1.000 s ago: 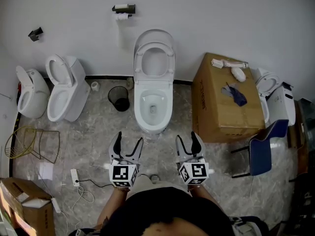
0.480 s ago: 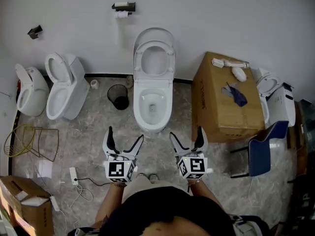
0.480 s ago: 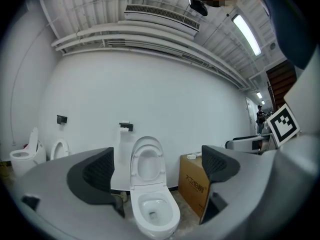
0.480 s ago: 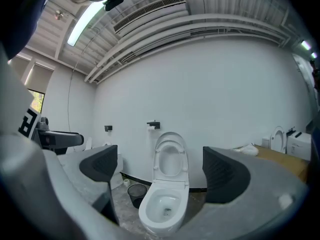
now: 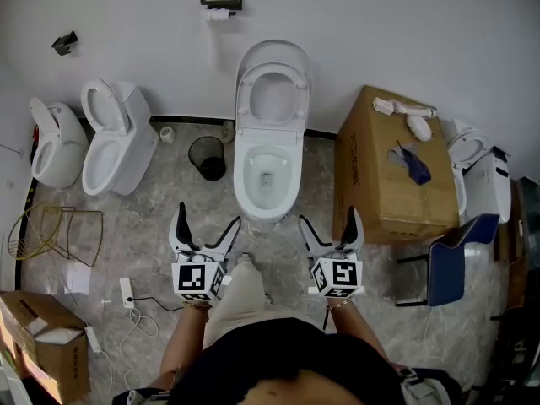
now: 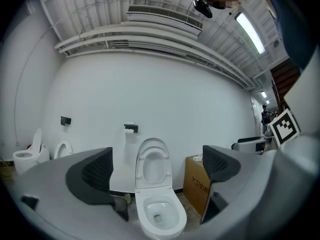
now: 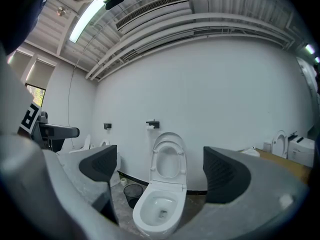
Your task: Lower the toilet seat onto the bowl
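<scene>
Looking down from the head view, the toilet seat [image 5: 272, 99] is flipped up against the white wall with the lid behind it, and the bowl [image 5: 268, 175] below it sits uncovered. The person stands facing it with the left claw [image 5: 207, 219] and right claw [image 5: 328, 219] side by side. Both point level at the toilet and are well short of it, with a strip of grey marbled floor [image 5: 278, 243] in between. Both claws have just been opening and their jaws stand wide apart, gripping nothing. Each gripper view just frames the toilet far off between the pads.

Writing-wise, the cardboard box [image 5: 392, 167] just right of the bowl has dark printed characters on its side, too small to read. Each claw carries a cube with black-and-white square markers.

On top of the box lie a white fitting [image 5: 403, 108] and a blue rag [image 5: 412, 165]. A black waste bin [image 5: 207, 157] sits just left of the bowl, and a paper holder [image 5: 221, 3] hangs on the wall above. Two more toilets [image 5: 118, 137] stand further left, and a blue chair [image 5: 451, 260] is off to the right.
</scene>
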Tool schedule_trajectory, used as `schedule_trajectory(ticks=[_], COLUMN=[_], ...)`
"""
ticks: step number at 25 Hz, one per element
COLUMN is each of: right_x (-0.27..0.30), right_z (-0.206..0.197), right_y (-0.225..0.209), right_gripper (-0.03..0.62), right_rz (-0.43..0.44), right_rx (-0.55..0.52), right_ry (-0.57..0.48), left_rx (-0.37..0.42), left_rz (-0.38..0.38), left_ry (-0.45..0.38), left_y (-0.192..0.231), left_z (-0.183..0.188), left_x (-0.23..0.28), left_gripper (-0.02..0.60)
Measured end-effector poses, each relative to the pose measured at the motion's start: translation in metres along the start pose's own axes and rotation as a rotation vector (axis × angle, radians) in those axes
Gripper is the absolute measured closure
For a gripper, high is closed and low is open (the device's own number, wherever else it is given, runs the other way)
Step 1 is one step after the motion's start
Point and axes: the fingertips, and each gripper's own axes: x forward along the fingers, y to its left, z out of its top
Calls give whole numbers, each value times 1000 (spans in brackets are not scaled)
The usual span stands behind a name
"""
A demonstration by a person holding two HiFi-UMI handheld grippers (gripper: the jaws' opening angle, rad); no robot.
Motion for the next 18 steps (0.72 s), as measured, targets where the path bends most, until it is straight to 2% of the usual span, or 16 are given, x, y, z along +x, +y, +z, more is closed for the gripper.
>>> schedule_trajectory(ticks=[7,18], right_x=[35,127], right_z=[-1,7], right_y=[0,-14], right_gripper=[74,74], right_rz=[4,-17], right_rx=[-8,-20], right_ry=[4,11], left_rx=[7,7], left_rz=[0,-26], left_ry=[4,16], left_y=[15,55], left_z=[-4,3], left_x=[31,123], left_gripper=[51,51])
